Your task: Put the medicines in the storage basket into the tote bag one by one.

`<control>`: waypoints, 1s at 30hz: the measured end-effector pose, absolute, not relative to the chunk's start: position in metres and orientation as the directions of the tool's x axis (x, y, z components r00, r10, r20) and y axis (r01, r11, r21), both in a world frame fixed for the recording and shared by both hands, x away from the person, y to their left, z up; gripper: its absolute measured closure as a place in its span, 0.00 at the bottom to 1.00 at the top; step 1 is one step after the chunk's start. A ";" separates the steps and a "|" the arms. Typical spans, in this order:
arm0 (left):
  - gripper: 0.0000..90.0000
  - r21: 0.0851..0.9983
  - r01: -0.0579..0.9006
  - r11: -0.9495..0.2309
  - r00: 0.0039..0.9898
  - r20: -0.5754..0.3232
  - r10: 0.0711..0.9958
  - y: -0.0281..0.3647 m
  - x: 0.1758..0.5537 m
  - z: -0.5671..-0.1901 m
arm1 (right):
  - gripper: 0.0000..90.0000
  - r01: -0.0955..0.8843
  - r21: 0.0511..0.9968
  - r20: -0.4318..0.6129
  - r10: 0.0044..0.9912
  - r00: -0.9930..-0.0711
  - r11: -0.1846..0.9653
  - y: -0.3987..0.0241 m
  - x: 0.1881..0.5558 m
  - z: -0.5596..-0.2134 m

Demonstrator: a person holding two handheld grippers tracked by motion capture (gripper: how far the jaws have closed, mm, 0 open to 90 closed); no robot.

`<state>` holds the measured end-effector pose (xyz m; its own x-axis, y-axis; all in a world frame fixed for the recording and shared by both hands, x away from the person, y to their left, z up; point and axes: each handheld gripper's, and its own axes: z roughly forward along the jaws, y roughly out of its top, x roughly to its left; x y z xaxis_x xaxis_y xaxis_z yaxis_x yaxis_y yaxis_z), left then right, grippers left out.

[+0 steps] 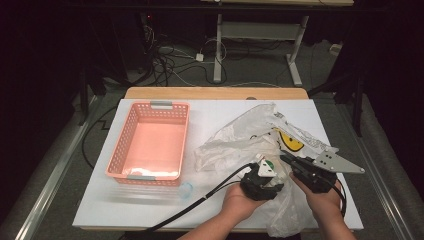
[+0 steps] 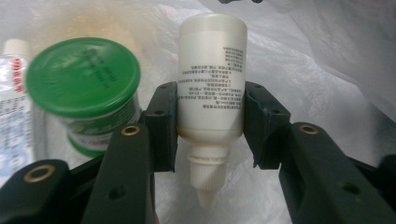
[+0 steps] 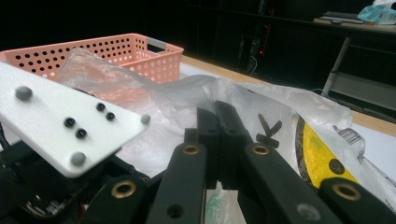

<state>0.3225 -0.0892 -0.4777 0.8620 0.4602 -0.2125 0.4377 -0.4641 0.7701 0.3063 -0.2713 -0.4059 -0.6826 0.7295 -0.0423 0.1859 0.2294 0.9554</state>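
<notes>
My left gripper (image 2: 210, 112) is shut on a small white dropper bottle (image 2: 212, 70), printed with dark text, its nozzle pointing back toward the camera. Both sit inside a crumpled translucent plastic bag (image 1: 235, 142) at the table's right. Beside the bottle in the bag stands a jar with a green lid (image 2: 84, 81), and a white tube with blue print (image 2: 14, 107) lies at the far left. In the high view the left gripper (image 1: 265, 170) reaches into the bag's mouth. My right gripper (image 3: 217, 114) is shut, pinching the bag's film (image 3: 154, 102) at its edge (image 1: 284, 156).
A pink perforated basket (image 1: 150, 107) stands on the white table's left half, also seen behind the bag (image 3: 154, 60). A small clear object (image 1: 185, 189) lies in front of the basket. Cables trail from both grippers toward the table's near edge.
</notes>
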 end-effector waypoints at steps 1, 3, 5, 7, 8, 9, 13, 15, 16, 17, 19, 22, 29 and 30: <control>0.64 0.768 0.436 -0.468 0.863 -0.208 0.461 -0.090 0.322 -0.479 | 1.00 0.187 0.955 -0.041 0.730 -0.682 0.229 -0.271 0.306 -0.406; 0.63 0.763 0.434 -0.478 0.864 -0.202 0.462 -0.092 0.323 -0.482 | 1.00 0.192 0.954 -0.038 0.730 -0.682 0.229 -0.271 0.306 -0.406; 0.64 0.758 0.444 -0.478 0.858 -0.207 0.469 -0.093 0.324 -0.483 | 1.00 0.191 0.954 -0.041 0.728 -0.684 0.233 -0.271 0.307 -0.407; 0.64 0.764 0.441 -0.471 0.859 -0.208 0.467 -0.093 0.324 -0.482 | 1.00 0.194 0.953 -0.040 0.727 -0.685 0.235 -0.270 0.307 -0.408; 0.64 0.765 0.436 -0.475 0.862 -0.205 0.463 -0.093 0.325 -0.482 | 1.00 0.195 0.952 -0.039 0.727 -0.685 0.235 -0.270 0.307 -0.408; 0.64 0.764 0.438 -0.474 0.861 -0.205 0.465 -0.094 0.325 -0.483 | 1.00 0.197 0.952 -0.039 0.728 -0.684 0.236 -0.269 0.307 -0.408; 0.60 0.765 0.438 -0.472 0.860 -0.205 0.467 -0.094 0.325 -0.482 | 1.00 0.196 0.951 -0.040 0.728 -0.685 0.237 -0.269 0.307 -0.408; 0.54 0.761 0.435 -0.481 0.863 -0.202 0.462 -0.092 0.324 -0.480 | 1.00 0.197 0.951 -0.041 0.728 -0.685 0.238 -0.269 0.307 -0.408; 0.51 0.756 0.436 -0.487 0.865 -0.203 0.459 -0.091 0.323 -0.479 | 1.00 0.195 0.951 -0.041 0.727 -0.685 0.238 -0.269 0.307 -0.409; 0.48 0.753 0.431 -0.498 0.868 -0.195 0.456 -0.088 0.322 -0.477 | 1.00 0.194 0.951 -0.042 0.727 -0.685 0.239 -0.269 0.307 -0.409; 0.45 0.760 0.425 -0.491 0.868 -0.189 0.458 -0.074 0.318 -0.473 | 1.00 0.198 0.951 -0.039 0.729 -0.683 0.237 -0.271 0.307 -0.409; 0.42 0.761 0.431 -0.485 0.859 -0.182 0.478 -0.047 0.311 -0.471 | 1.00 0.198 0.953 -0.037 0.734 -0.679 0.231 -0.274 0.306 -0.408; 0.36 0.701 0.441 -0.560 0.852 -0.130 0.508 0.011 0.290 -0.485 | 1.00 0.203 0.953 -0.034 0.746 -0.665 0.224 -0.275 0.308 -0.407; 0.34 0.683 0.445 -0.580 0.855 -0.131 0.502 0.012 0.289 -0.488 | 1.00 0.206 0.953 -0.032 0.747 -0.664 0.224 -0.275 0.309 -0.407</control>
